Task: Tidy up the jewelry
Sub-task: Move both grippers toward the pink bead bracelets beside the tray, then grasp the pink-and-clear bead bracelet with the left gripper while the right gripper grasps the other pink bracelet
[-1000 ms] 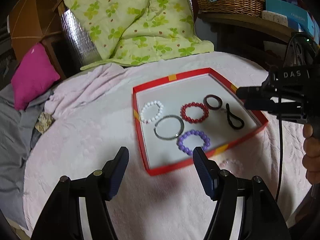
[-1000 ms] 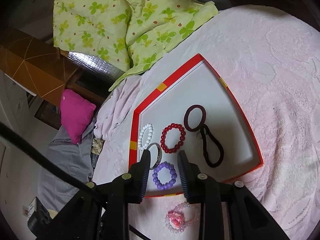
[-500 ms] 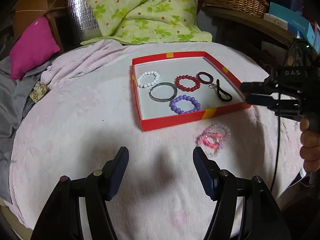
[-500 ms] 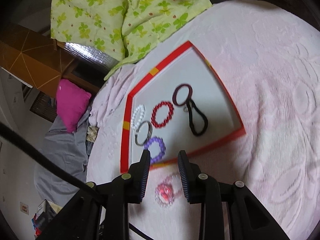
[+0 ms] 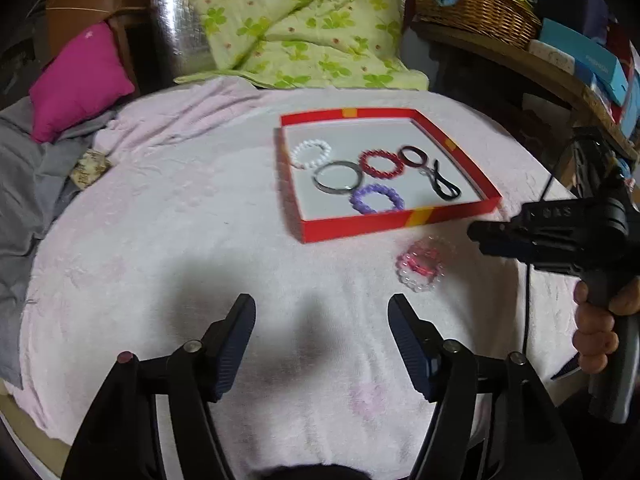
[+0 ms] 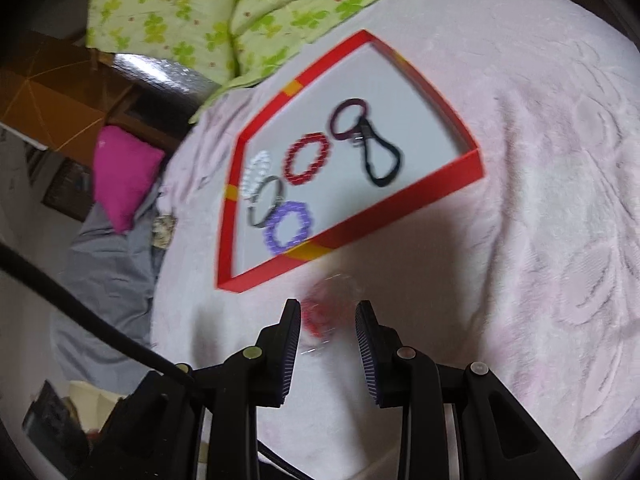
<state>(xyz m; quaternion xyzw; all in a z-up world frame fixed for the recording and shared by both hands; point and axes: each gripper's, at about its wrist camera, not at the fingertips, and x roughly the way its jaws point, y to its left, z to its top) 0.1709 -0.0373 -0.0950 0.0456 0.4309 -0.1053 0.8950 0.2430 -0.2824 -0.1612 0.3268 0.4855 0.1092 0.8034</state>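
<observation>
A red-rimmed tray (image 5: 400,222) (image 6: 400,196) on the pink blanket holds white, silver, red, purple, maroon and black bracelets. A pink and clear bead bracelet (image 5: 421,266) lies on the blanket just in front of the tray. In the right wrist view it (image 6: 320,316) is blurred, between and just beyond the fingertips. My right gripper (image 6: 328,312) is open and empty, hovering over it; it also shows in the left wrist view (image 5: 478,236) to the bracelet's right. My left gripper (image 5: 322,312) is open and empty, well back from the tray.
A green floral quilt (image 5: 288,20) lies behind the tray. A magenta pillow (image 5: 80,80) and grey cloth (image 5: 24,184) are at the left. A wicker basket (image 5: 476,4) and boxes sit on a shelf at the right. The blanket's edge drops off at the front.
Both grippers have pulled back from the tray. The right gripper has lowered toward the pink bracelet, which now sits between its fingertips. Both stay open.
</observation>
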